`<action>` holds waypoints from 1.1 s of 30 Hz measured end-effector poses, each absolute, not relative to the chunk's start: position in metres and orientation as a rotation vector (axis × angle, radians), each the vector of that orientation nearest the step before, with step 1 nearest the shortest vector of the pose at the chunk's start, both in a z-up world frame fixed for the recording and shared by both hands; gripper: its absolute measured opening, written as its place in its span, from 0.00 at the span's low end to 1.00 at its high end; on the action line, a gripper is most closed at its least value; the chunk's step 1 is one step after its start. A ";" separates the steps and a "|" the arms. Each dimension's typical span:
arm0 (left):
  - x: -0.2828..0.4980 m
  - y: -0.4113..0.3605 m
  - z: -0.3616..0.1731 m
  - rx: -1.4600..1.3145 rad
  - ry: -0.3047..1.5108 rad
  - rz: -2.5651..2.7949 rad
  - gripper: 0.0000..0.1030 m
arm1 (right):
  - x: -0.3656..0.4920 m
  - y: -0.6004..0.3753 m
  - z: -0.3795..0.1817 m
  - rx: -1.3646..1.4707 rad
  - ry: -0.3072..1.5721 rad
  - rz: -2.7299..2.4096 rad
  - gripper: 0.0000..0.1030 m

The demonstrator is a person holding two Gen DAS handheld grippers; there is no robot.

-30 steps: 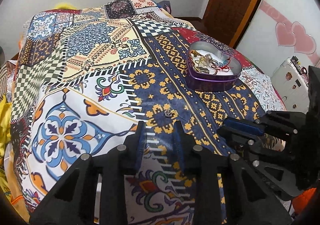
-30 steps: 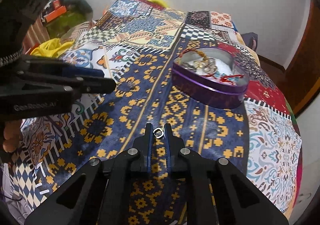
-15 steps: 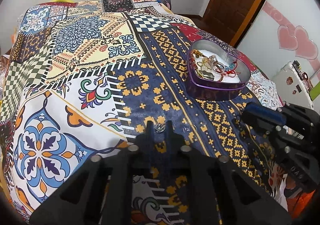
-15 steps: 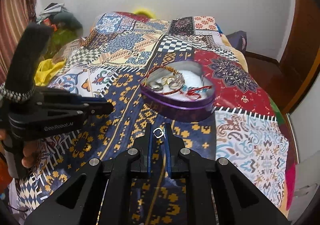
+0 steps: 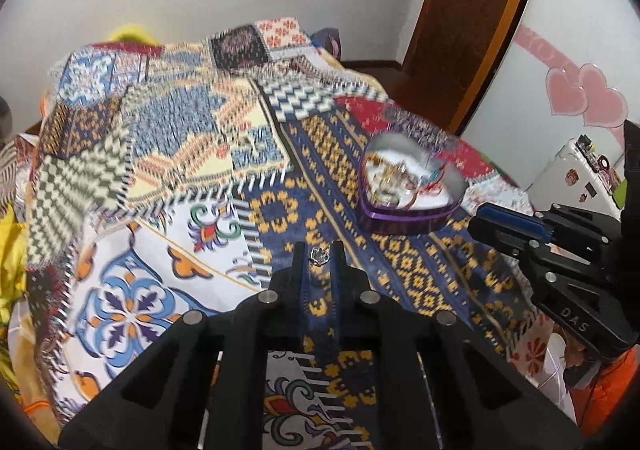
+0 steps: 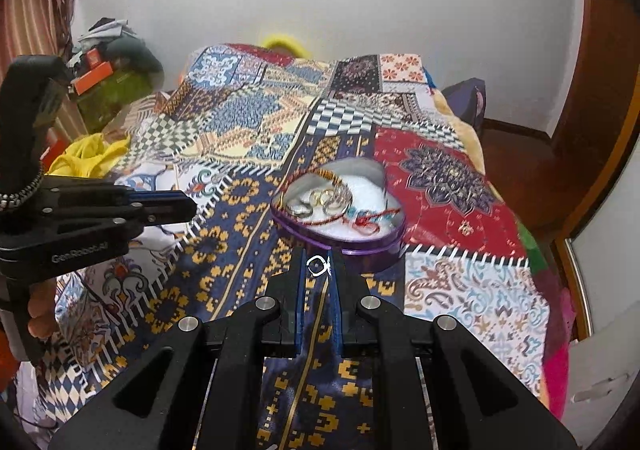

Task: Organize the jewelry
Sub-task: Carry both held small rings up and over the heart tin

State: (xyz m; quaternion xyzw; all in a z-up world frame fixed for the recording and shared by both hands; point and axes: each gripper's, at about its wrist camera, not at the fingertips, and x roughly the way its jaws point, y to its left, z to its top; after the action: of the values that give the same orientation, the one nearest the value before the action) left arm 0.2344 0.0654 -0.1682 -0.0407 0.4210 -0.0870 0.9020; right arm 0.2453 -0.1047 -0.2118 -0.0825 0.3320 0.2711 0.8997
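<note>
Here, in the left wrist view, the left gripper [image 5: 319, 256] is pinching a small silver crown-shaped ring [image 5: 319, 256] between its blue-padded fingertips, jaws clamped on it above the patchwork-patterned bedspread [image 5: 168, 177]. At about two o'clock from those tips, the purple heart-shaped metal tin [image 5: 408, 189] is sitting on the bedspread's blue-and-yellow panel, its white lining holding a blurred tangle of rings and red cord. The right gripper [image 5: 492, 223] is reaching in from three o'clock, near the tin's right side, and is seen side-on. A brown wooden door [image 5: 468, 9] is standing at one o'clock.

Next, in the right wrist view, the right gripper [image 6: 319, 265] is clamping a small silver open-loop ring [image 6: 317, 265] between its tips, jaws nearly together. Just beyond, at twelve o'clock, the tin [image 6: 340, 209] is lying open with several silver rings [image 6: 320, 199] and a red cord bracelet [image 6: 368, 219] inside. The left gripper [image 6: 188, 205] is coming in from nine o'clock, a person's fingers [image 6: 40, 314] curling round its handle.
</note>
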 end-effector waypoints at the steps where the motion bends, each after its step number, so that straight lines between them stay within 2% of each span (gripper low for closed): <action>1: 0.233 0.064 -0.164 -0.072 0.858 -0.172 0.08 | 0.245 -0.106 -0.208 -0.168 0.679 0.558 0.09; 20: 0.244 0.034 -0.111 -0.052 0.721 -0.225 0.08 | 0.250 -0.126 -0.165 -0.095 0.568 0.544 0.09; 33: 0.271 0.020 -0.117 -0.031 0.729 -0.250 0.08 | 0.286 -0.117 -0.164 -0.104 0.563 0.548 0.09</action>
State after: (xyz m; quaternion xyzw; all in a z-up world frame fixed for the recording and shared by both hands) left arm 0.2711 0.0202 -0.1172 -0.0149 0.3557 -0.1219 0.9265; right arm 0.2857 -0.1173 -0.1644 -0.0508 0.2743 0.2668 0.9225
